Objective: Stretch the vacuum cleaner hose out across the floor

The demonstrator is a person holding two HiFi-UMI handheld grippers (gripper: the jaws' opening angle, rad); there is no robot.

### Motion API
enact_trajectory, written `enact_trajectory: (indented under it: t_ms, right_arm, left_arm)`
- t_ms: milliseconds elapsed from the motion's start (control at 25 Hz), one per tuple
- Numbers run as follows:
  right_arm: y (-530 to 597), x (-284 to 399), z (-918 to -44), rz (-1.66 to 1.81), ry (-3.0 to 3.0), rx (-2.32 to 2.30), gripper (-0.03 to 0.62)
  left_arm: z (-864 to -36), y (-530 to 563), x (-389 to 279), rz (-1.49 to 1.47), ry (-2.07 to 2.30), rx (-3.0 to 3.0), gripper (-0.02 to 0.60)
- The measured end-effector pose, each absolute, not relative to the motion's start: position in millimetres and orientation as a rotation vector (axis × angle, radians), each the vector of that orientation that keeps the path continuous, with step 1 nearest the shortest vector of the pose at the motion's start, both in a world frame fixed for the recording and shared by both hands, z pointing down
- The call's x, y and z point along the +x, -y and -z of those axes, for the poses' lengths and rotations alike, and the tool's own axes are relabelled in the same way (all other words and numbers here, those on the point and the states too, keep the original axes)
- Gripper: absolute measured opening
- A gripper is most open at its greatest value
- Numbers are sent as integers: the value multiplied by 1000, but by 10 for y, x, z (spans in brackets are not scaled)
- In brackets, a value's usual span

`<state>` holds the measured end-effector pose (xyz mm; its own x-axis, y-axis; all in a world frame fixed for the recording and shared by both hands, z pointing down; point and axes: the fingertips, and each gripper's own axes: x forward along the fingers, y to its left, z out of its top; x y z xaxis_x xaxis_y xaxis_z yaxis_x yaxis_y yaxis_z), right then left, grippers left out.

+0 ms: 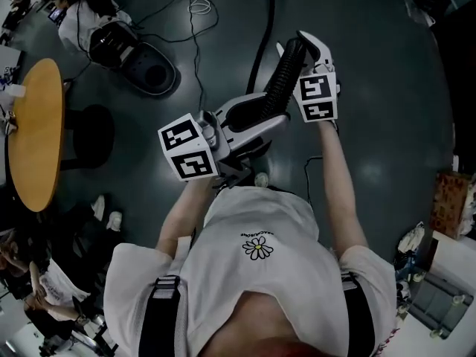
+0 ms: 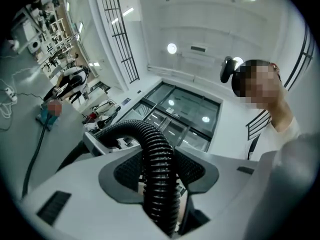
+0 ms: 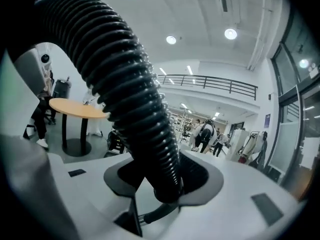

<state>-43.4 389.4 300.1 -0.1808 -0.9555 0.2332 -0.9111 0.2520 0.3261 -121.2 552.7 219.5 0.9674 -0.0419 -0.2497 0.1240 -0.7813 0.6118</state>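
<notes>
Centre of head view, left gripper (image 1: pixel 260 119): pinched on the hose (image 1: pixel 281 79). Black, ribbed; likely light, limp, springy. Best gripped across the ribs, hands well apart. Long axis running lower left to upper right, raised off the floor (image 1: pixel 372 65). Upper right end: right gripper (image 1: pixel 299 47), clamped on the same hose.

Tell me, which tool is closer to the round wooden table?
Left. The left tool holds the hose across some floor from the table; the right tool holds the hose farther away, beyond the left one.
</notes>
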Motion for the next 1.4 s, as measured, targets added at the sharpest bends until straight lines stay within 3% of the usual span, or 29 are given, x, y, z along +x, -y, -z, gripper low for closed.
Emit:
enact_trajectory:
  t_ms: [400, 760, 960, 1120, 1400]
  right_arm:
    - [-4627, -419, -3132, 344, 2330, 1660, 189]
    - [-5132, 178, -3343, -106, 2230, 1826, 206]
    - [-5603, 995, -3777, -950, 2466, 2283, 206]
    - [-5486, 532, -4156, -793, 2433, 1963, 207]
    - [-4274, -154, -4524, -726, 2498, 1650, 207]
  left_arm:
    - [-2202, -5956, -1303, 476, -44, 2309, 179]
    - [-2230, -6090, -992, 340, -100, 2381, 179]
    - [-2071, -5658, -1334, 484, 9, 2321, 179]
    - [-1833, -5588, -1487, 535, 9, 2386, 179]
    - [-1461, -5738, -1349, 480, -38, 2558, 179]
